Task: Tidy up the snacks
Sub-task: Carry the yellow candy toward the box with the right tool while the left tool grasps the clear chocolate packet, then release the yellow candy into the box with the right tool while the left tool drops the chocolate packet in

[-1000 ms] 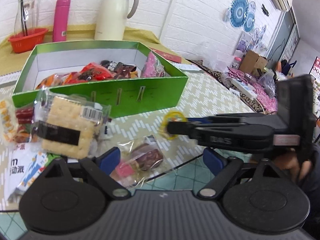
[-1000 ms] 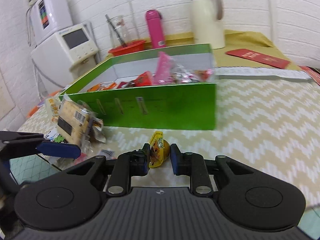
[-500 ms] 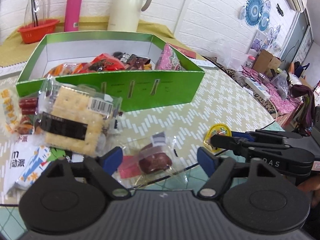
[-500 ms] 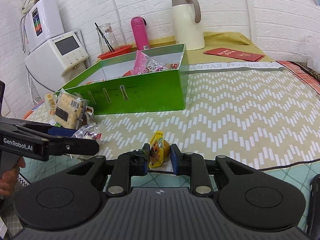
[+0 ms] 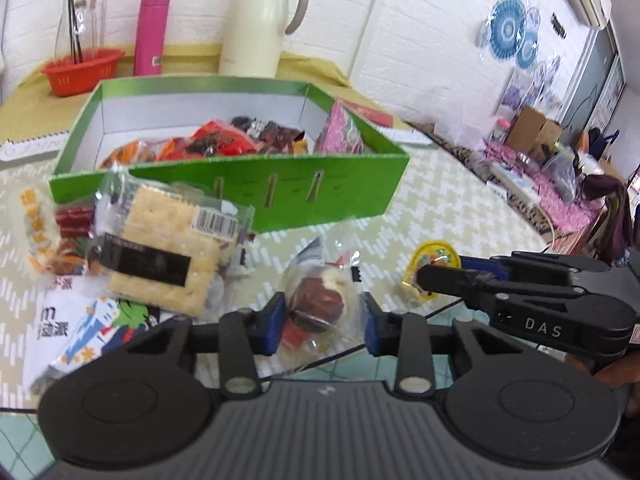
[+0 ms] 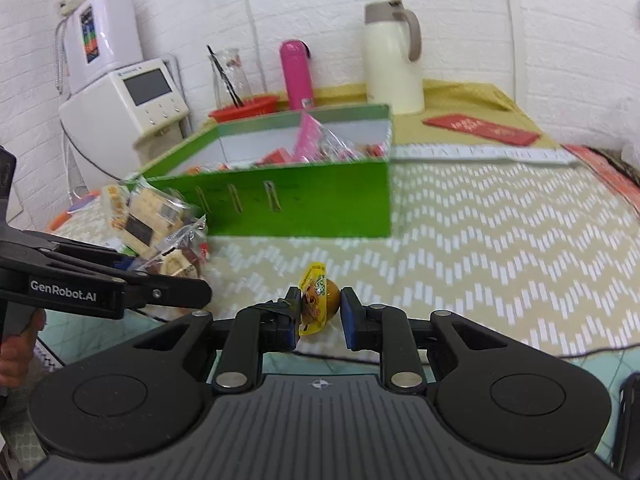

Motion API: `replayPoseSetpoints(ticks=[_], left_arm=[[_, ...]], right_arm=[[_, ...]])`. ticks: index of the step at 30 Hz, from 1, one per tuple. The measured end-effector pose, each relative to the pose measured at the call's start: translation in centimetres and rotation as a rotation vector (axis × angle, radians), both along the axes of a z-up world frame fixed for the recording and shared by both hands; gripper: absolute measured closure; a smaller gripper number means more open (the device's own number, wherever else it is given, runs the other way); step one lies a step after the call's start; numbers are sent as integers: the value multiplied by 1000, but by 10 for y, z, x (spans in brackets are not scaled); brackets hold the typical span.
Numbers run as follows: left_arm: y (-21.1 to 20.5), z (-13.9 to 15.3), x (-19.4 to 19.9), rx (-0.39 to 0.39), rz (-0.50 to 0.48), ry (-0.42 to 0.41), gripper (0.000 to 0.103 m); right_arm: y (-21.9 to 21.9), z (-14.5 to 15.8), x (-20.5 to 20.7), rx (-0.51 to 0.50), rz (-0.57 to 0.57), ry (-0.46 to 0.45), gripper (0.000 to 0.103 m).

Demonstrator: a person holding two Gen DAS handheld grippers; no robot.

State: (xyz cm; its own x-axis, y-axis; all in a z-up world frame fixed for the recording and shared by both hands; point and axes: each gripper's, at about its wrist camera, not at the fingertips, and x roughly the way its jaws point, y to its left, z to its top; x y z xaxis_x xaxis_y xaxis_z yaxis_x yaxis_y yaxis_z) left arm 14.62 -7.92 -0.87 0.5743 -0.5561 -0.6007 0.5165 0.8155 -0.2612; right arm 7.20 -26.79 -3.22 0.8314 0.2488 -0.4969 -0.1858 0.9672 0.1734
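While left fingers pinch a wrapped cake, right fingers pinch yellow jelly cup.

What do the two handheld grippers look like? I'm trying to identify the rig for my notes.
Both are matte black with ribbed housings, two round discs, silver pivot pins and blue finger pads. The left gripper bears white "GenRobot.AI" lettering on its side, seen from the right wrist; the right gripper shows "DAS" from the left wrist. Bare hands hold them; no sleeves or cables are visible.
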Motion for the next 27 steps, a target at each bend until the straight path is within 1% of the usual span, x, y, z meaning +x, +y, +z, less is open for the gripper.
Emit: replayPoseSetpoints(ticks=[3, 5, 9, 13, 16, 20, 24, 27], left_arm=[[9, 18, -6, -53, -6, -20, 67], [16, 33, -9, -81, 0, -48, 67], [32, 59, -3, -142, 27, -90, 67], [45, 75, 16, -153, 92, -122, 67], [55, 79, 37, -175, 131, -105, 67], [61, 78, 64, -160, 181, -112, 67], [65, 73, 95, -158, 225, -95, 67], [66, 67, 118, -159, 240, -78, 67]], right_arm=[[6, 16, 0, -5, 18, -48, 65], [10, 26, 3, -1, 33, -75, 65], [20, 44, 14, 1, 58, -132, 65], [33, 57, 31, 11, 73, -178, 65], [44, 63, 45, 10, 74, -194, 65], [55, 62, 67, -1, 70, -191, 64], [64, 57, 94, 27, 65, -158, 64], [72, 52, 117, 43, 62, -121, 64]])
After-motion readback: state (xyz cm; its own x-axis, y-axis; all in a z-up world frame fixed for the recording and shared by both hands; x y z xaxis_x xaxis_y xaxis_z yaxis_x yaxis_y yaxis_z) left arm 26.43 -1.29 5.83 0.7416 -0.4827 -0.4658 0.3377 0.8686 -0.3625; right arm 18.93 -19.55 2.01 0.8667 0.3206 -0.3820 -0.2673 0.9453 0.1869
